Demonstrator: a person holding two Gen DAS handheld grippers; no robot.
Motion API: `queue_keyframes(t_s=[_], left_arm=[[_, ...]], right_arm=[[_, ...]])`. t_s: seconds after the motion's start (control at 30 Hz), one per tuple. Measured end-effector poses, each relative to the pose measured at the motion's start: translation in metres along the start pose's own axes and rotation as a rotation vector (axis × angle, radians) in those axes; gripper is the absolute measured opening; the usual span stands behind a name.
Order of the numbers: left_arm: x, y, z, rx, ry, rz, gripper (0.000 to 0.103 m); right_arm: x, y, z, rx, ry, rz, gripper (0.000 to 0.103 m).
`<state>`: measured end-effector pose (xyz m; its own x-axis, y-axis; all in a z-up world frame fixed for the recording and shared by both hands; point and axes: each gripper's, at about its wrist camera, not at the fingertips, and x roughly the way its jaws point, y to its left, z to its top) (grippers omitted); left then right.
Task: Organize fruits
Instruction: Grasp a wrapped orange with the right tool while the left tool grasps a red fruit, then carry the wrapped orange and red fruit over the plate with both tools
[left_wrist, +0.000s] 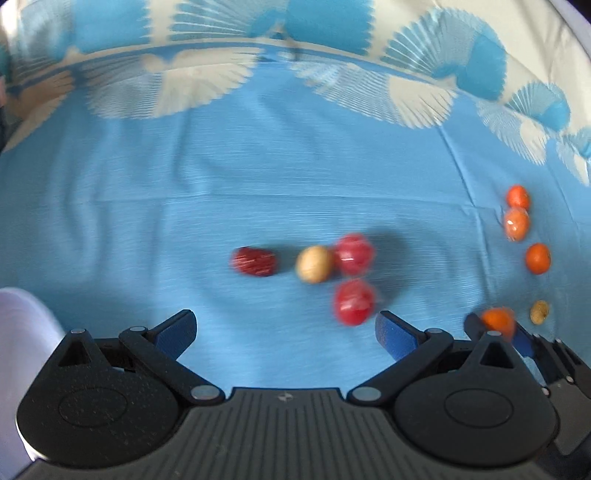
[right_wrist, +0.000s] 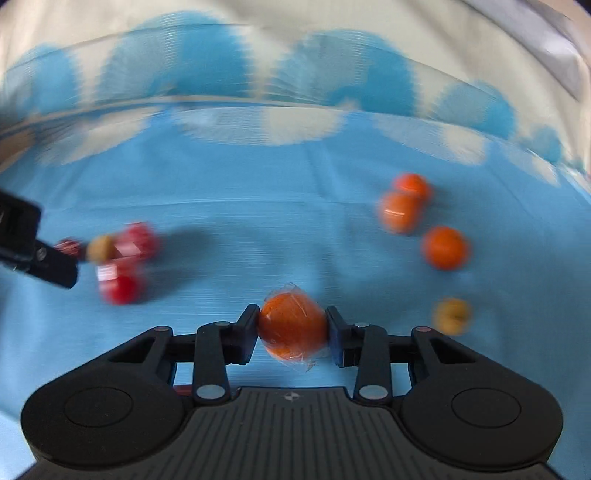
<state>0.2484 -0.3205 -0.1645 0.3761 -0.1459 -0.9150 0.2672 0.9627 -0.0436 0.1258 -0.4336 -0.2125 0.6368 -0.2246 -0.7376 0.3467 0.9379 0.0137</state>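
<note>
The right gripper (right_wrist: 291, 330) held a wrapped orange fruit (right_wrist: 293, 325) tight between its two pads. One pad pressed on each side, so the round fruit could not roll away. Its clear wrap stuck out above and below the pads. The fruit was round like a ball, so it had no long side and pointed no special way.

Ahead of that gripper and off to its right sat three more orange fruits (right_wrist: 445, 246) close together on the blue cloth (right_wrist: 277, 221). The held one probably belonged with them. A small yellow fruit (right_wrist: 451, 315) lay near, just right of the gripper.

The left gripper (left_wrist: 286, 328) stood wide open and held nothing. Just ahead of it, a bit to the right, were two red fruits (left_wrist: 354, 301), a tan fruit (left_wrist: 314, 264) and a dark red date (left_wrist: 255, 261). The date was the only long one. It lay flat, with its long side going across, left to right.
</note>
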Motion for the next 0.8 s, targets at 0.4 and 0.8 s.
queue_keyframes(t_s=[0.4,0.8], left_arm=[[0.02,-0.026,0.004,0.042,-0.001,-0.026,0.029],[-0.136,0.06,-0.077,0.046,-0.104,-0.059,0.029]], right_arm=[[0.001,-0.025,-0.007,0.044,0.003,0.052,0.039],[-0.143,0.003,-0.011,0.099,-0.155,0.166,0.04]])
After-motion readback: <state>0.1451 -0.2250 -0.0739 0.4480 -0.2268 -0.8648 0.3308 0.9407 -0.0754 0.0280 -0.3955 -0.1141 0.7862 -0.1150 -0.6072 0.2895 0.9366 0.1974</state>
